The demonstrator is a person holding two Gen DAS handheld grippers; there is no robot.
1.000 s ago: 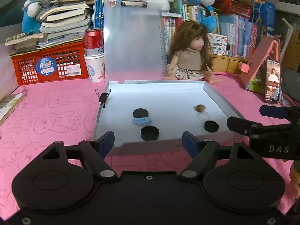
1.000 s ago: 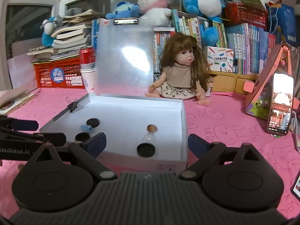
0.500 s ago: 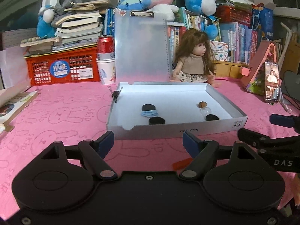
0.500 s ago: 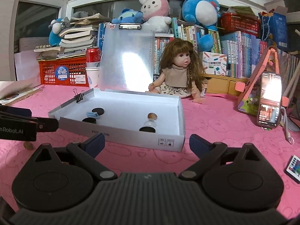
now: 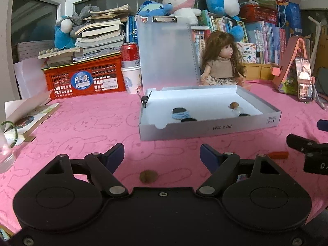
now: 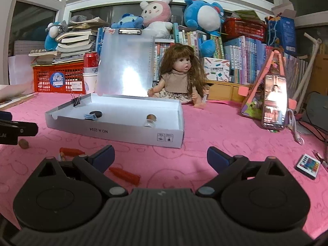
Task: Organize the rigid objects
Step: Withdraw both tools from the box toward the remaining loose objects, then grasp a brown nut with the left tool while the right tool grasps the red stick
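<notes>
The left gripper [image 5: 162, 153] is held with its jaws spread and nothing between them; its blue-padded fingers [image 5: 114, 153] hang over the pink counter [image 5: 82, 123]. A brown, rounded nut [image 5: 148, 176] is seen just below the gap, lying on the cloth on the near side of the box [image 5: 209, 130]. The right gripper [image 6: 161, 155] likewise has its jaws spread wide and empty.

Only in the right view are two orange, tapered sticks shown on the near side of the box: one [image 6: 125, 175] by the left finger, the other [image 6: 69, 150] further left, beside a small printed item too hidden to be told. A multicoloured remote [image 6: 308, 166] is also seen only there, well to the right of the box. Only in the left view is a clear glass [image 5: 6, 151] seen, far left of the box, with an open book [image 5: 26, 119] behind it.

The box is a shallow white cardboard tray with a black binder clip [image 5: 145, 100] on its left wall. Inside it are seen flat black discs [image 5: 180, 110], a blue wad [image 5: 180, 115] and a small clear bottle with a cork [image 5: 233, 105]. Behind the box a frosted plastic clipboard [image 5: 166, 53] is stood upright, with a long-haired doll [image 5: 222, 61] seated to its right and a red lattice crate [image 5: 84, 78] to its left.
</notes>
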